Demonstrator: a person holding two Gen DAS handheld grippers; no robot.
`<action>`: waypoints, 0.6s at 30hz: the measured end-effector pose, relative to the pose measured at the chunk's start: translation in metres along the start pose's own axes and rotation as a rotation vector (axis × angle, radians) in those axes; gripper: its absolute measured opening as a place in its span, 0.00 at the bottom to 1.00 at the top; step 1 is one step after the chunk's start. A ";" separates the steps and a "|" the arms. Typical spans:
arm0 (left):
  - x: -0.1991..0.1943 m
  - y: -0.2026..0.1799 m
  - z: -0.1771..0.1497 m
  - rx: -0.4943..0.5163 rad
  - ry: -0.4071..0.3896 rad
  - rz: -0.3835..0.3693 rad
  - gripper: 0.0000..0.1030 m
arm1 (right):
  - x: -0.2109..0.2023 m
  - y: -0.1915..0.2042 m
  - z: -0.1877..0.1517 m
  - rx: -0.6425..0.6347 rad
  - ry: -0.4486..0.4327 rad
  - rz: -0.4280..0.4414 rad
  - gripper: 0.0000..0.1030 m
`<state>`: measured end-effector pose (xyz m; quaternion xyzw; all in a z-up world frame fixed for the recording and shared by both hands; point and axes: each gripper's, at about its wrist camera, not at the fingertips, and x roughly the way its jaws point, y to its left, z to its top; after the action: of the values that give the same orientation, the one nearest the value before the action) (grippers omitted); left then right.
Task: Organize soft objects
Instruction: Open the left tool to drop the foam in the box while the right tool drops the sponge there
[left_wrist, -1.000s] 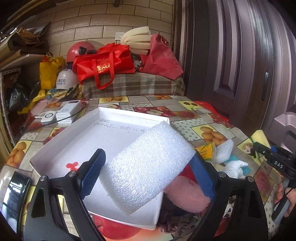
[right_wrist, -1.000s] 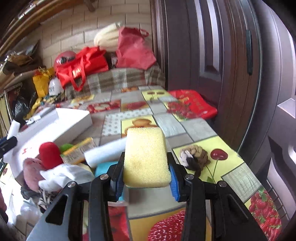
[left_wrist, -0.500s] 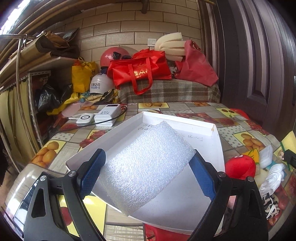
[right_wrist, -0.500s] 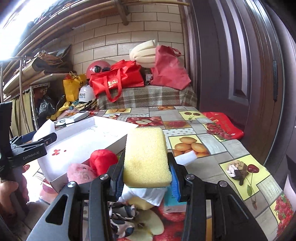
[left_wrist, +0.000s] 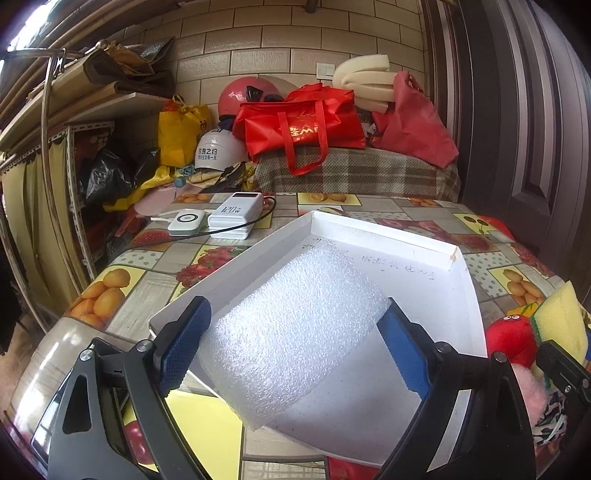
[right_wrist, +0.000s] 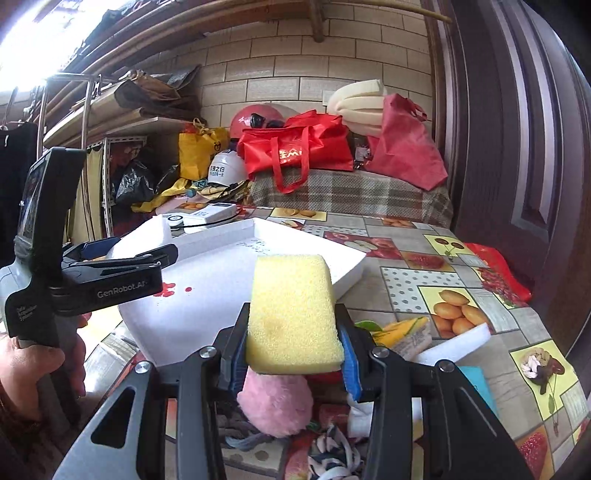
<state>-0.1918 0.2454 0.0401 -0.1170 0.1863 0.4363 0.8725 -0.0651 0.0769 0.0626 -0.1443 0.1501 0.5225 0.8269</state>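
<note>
My left gripper (left_wrist: 291, 339) is shut on a white foam block (left_wrist: 291, 332), holding it wide between the blue pads over the near end of the shallow white tray (left_wrist: 380, 230). My right gripper (right_wrist: 293, 354) is shut on a yellow sponge (right_wrist: 293, 314), held above the pile of soft things at the tray's right side. From the right wrist view the left gripper (right_wrist: 155, 254) and its foam block (right_wrist: 142, 238) show over the tray (right_wrist: 221, 273). The sponge (left_wrist: 561, 321) also shows at the right edge of the left wrist view.
A pink fluffy toy (right_wrist: 275, 400), a red plush (left_wrist: 511, 338), patterned cloth (right_wrist: 332, 454) and white foam pieces (right_wrist: 454, 345) lie right of the tray. Power banks (left_wrist: 236, 216) with a cable sit behind it. Bags and helmets crowd the far end. A hand (right_wrist: 40, 365) holds the left gripper.
Both grippers have swung left over the table. The foam block has come over the tray's near end. The sponge has moved from the table's right side to the soft pile beside the tray.
</note>
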 end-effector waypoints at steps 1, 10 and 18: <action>0.003 0.002 0.001 -0.006 0.006 0.007 0.89 | 0.002 0.005 0.001 -0.011 -0.002 0.004 0.41; 0.044 0.014 0.013 0.000 0.081 0.057 0.90 | 0.032 0.042 0.014 -0.063 0.008 0.042 0.41; 0.069 0.017 0.017 -0.001 0.168 0.017 0.90 | 0.072 0.046 0.026 -0.001 0.079 0.012 0.41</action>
<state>-0.1635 0.3115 0.0256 -0.1520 0.2598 0.4324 0.8499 -0.0749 0.1657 0.0539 -0.1644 0.1834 0.5215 0.8169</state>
